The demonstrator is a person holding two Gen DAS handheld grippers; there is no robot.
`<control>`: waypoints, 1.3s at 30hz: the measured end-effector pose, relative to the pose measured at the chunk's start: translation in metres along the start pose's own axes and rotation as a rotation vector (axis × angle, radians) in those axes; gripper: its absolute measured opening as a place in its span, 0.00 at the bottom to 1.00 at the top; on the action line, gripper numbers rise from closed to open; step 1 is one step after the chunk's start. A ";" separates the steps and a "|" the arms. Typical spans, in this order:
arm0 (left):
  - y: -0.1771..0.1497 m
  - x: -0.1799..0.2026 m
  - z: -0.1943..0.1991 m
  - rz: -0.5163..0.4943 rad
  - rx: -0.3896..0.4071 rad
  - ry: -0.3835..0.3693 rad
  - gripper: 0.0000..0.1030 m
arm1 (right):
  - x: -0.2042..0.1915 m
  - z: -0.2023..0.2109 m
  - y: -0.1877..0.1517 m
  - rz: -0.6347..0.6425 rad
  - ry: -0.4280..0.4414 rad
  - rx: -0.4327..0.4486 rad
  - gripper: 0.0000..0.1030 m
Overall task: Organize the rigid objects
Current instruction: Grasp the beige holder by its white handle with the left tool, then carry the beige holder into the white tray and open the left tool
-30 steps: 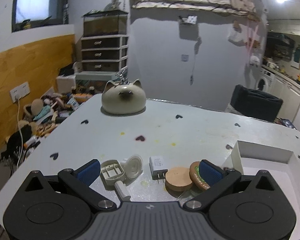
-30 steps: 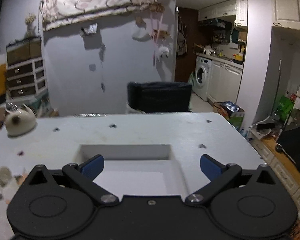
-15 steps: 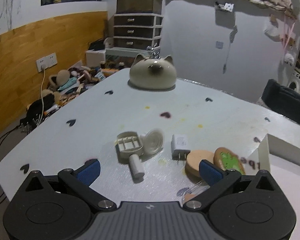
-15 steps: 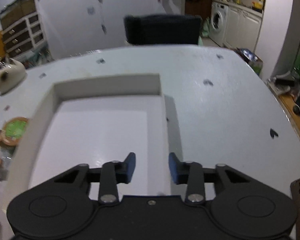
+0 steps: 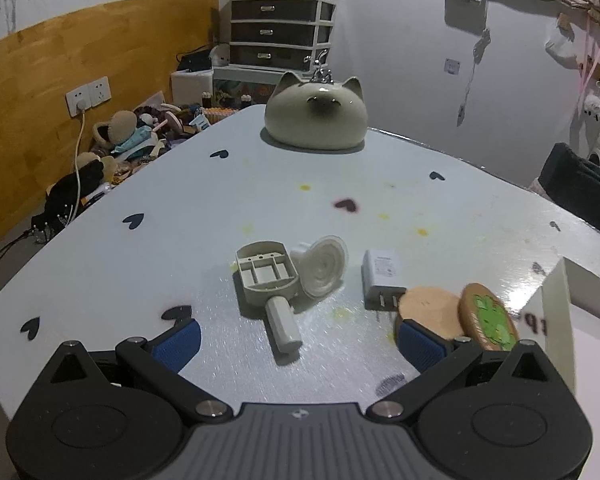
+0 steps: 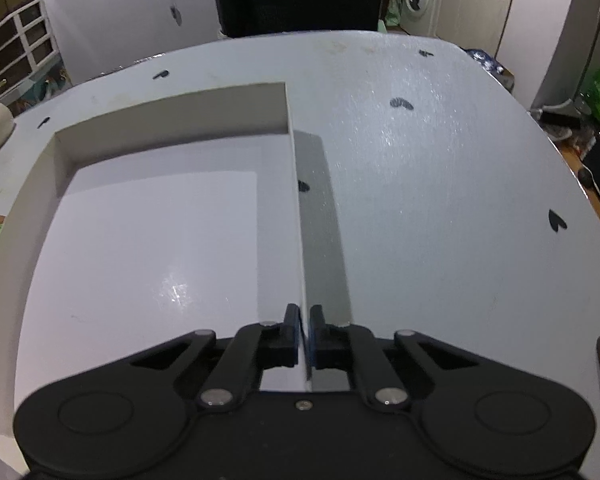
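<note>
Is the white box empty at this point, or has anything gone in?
Empty where visible: the white box shows only bare floor; its near end is hidden behind the right gripper.

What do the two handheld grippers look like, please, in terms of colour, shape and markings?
Both look alike. The left gripper has a matte black body with two round raised discs, angular black linkage arms on silver pivot pins, a grey ribbed centre plate bearing a small logo, and blue textured pads. The right gripper is likewise black, with silver pins, a small centre screw and blue pad edges. No cables or sleeves show.
</note>
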State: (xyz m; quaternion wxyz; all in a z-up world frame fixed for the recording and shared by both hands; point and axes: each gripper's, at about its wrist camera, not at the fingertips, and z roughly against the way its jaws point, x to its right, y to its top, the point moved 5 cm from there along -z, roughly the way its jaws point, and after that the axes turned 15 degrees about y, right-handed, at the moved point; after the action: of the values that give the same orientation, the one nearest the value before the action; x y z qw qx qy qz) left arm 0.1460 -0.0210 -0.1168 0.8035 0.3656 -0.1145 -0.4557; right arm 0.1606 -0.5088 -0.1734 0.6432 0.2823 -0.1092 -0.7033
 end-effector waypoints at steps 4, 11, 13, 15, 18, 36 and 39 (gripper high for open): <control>0.008 -0.001 -0.021 -0.021 -0.005 0.014 0.88 | 0.002 -0.001 -0.001 -0.032 -0.004 0.007 0.07; 0.014 0.001 -0.055 -0.082 -0.030 0.029 0.61 | 0.004 -0.002 0.000 -0.050 -0.004 -0.001 0.07; 0.014 0.004 -0.062 -0.111 -0.030 0.030 0.56 | 0.003 -0.003 0.001 -0.050 -0.009 -0.007 0.07; 0.014 0.009 -0.070 -0.145 -0.025 0.037 0.55 | 0.002 -0.005 0.003 -0.051 -0.011 -0.017 0.07; 0.014 0.012 -0.080 -0.181 -0.012 0.054 0.49 | 0.002 -0.006 0.004 -0.048 -0.014 -0.027 0.07; 0.010 0.002 -0.036 -0.124 0.037 0.014 0.41 | 0.003 -0.009 0.004 -0.052 -0.004 -0.026 0.07; 0.013 0.006 -0.016 -0.120 0.063 -0.022 0.41 | 0.003 -0.009 0.004 -0.049 -0.002 -0.025 0.07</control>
State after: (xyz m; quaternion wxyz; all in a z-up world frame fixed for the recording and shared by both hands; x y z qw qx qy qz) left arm 0.1657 -0.0137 -0.1202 0.7613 0.3920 -0.1156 -0.5034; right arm 0.1684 -0.5105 -0.1795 0.6290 0.2760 -0.0943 -0.7207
